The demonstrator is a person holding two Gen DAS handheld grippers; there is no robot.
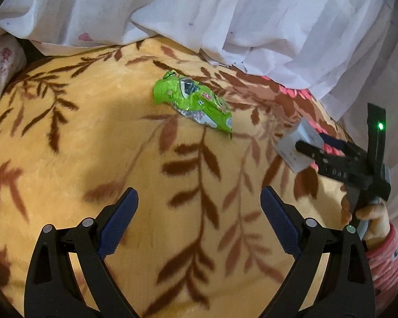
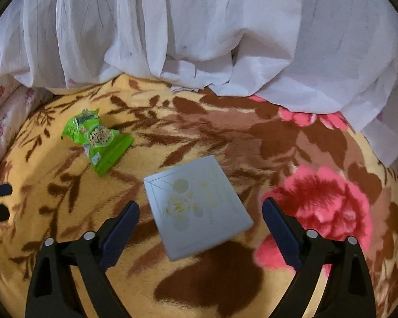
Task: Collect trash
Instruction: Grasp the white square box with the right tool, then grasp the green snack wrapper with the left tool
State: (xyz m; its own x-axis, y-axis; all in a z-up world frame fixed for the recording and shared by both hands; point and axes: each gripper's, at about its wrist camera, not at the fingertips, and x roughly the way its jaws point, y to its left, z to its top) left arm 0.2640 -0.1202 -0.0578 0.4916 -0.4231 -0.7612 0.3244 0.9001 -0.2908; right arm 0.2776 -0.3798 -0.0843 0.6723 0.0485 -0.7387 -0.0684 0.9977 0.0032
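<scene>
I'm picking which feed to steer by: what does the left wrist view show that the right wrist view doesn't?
Left wrist only: the whole right gripper over the grey box's edge, jaws open, and the hand with its pink sleeve.
Right wrist only: the grey box top in full, with its pale printed design, and a big pink flower on the blanket.
Both: the green wrapper, the leaf-patterned blanket, the white curtain.
</scene>
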